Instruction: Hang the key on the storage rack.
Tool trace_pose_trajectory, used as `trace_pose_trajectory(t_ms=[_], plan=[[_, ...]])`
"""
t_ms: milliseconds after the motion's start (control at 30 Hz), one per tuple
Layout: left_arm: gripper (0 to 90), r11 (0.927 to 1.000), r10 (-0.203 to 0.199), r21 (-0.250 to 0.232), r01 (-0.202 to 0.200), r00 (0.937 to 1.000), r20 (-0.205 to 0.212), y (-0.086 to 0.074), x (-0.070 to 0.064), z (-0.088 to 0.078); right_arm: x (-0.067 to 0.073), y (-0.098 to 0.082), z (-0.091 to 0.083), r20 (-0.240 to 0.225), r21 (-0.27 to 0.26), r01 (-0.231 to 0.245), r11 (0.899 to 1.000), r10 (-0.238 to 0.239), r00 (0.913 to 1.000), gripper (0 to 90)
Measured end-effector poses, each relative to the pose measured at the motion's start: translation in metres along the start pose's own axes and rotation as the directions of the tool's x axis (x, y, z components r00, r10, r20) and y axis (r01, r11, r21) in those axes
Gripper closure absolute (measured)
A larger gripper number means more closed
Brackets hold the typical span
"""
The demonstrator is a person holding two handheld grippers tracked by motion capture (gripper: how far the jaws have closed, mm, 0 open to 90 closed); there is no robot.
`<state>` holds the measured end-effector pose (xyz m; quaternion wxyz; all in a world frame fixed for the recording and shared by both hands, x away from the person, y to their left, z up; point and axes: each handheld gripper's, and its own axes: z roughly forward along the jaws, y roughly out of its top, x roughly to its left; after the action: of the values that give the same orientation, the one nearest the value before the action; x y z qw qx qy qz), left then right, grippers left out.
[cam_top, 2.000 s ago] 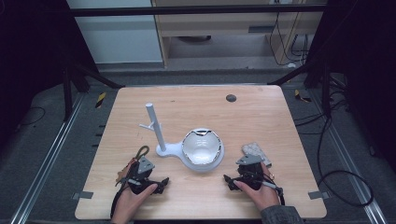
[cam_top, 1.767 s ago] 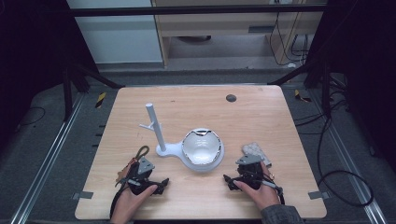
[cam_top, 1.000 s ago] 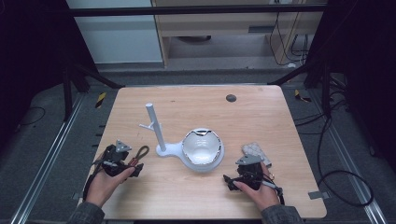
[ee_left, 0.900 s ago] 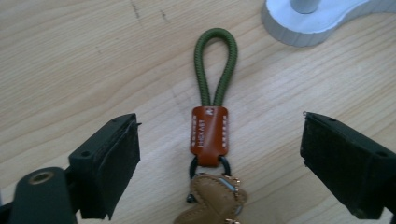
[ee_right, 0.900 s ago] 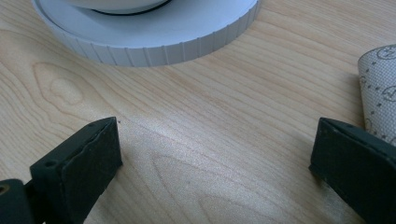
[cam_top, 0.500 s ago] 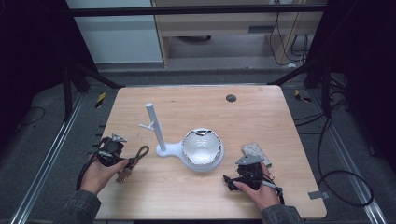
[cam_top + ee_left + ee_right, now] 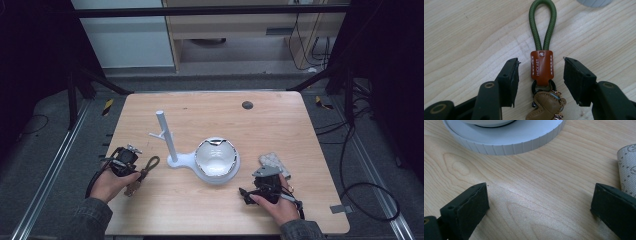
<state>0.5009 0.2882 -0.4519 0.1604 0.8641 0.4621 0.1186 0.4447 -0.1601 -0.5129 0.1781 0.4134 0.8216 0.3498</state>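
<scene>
Wooden counter [image 7: 280,125], dark floor around it. Near edge: two hand-held grippers, one per hand. Left hand-held gripper [image 7: 541,75] straddles one keychain [image 7: 542,67] lying flat at the counter's left side: jaws have just been closing, brown leather tab between them, a gap visible on both sides, not gripping. Green cord loop points away from the jaws; leather charm at the bottom is cut off. Right hand-held gripper [image 7: 539,202] sits released, jaws wide over bare wood, holding nothing. Just beyond it, one patterned pouch [image 7: 274,161], partly hidden. Mid-counter: one white stand [image 7: 172,150] with post and peg, one bowl [image 7: 216,156] on its base. Far edge: one dark round spot [image 7: 247,105], hard to make out.
</scene>
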Motion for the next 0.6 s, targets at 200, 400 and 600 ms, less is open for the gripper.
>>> trace_pose_trajectory(t_ms=[200, 400, 600], plan=[[46.9, 0.9996, 0.004, 0.028, -0.005, 0.9999, 0.011, -0.002, 0.001, 0.007, 0.0, 0.0, 0.0, 0.0, 0.0, 0.002, 1.0, -0.002, 1.0, 1.4], [50.8, 0.9992, -0.017, 0.036, 0.016, 0.9997, 0.019, -0.003, 0.005, 0.011, 0.0, 0.0, 0.0, -0.002, 0.0, 0.0, 1.0, 0.0, 1.0, 1.4], [52.8, 0.999, -0.027, 0.037, 0.026, 0.9993, 0.026, -0.002, 0.004, 0.013, 0.0, 0.0, 0.0, -0.001, 0.001, 0.002, 1.0, -0.002, 1.0, 1.4]])
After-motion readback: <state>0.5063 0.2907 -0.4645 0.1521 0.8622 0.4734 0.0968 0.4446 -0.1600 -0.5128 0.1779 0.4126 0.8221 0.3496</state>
